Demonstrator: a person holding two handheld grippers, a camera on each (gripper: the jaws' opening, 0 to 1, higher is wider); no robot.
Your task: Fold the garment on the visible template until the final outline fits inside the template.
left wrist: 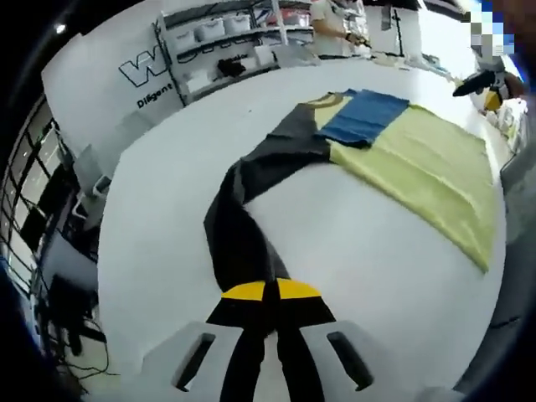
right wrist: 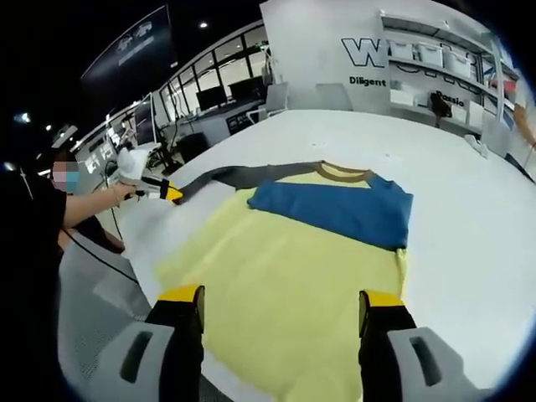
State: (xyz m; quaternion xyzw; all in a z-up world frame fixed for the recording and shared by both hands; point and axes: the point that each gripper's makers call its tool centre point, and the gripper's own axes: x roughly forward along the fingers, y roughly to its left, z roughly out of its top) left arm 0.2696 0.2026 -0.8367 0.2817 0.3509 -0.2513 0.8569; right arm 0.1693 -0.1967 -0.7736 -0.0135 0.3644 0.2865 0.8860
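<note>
**A:** How far along is the fold?

**B:** Partly, I'd judge. The soft long-sleeved knit shirt, pale yellow body with blue and dark grey parts (right wrist: 285,276), lies flat on the smooth white table (right wrist: 469,243). One blue sleeve (right wrist: 335,209) is already laid across the chest below the brown ribbed collar (right wrist: 343,173). The dark grey sleeve (left wrist: 251,193) is drawn out straight, well away from the body.

**A:** Who holds it?

**B:** The left gripper (left wrist: 270,293), yellow-tipped and black, is clamped on the grey sleeve's cuff end. In the right gripper view it shows near the table's far left edge.

**A:** And the right gripper (right wrist: 280,310)?

**B:** Jaws spread wide, holding nothing, hovering over the yellow hem at the near edge.

**A:** What's left?

**B:** Probably the grey sleeve must come in across the body, then the body folded up. I can't make out any template outline, so fit is unclear.

**A:** The cloth?

**B:** Limp, matte, thin, lightly rumpled along the grey sleeve.
</note>
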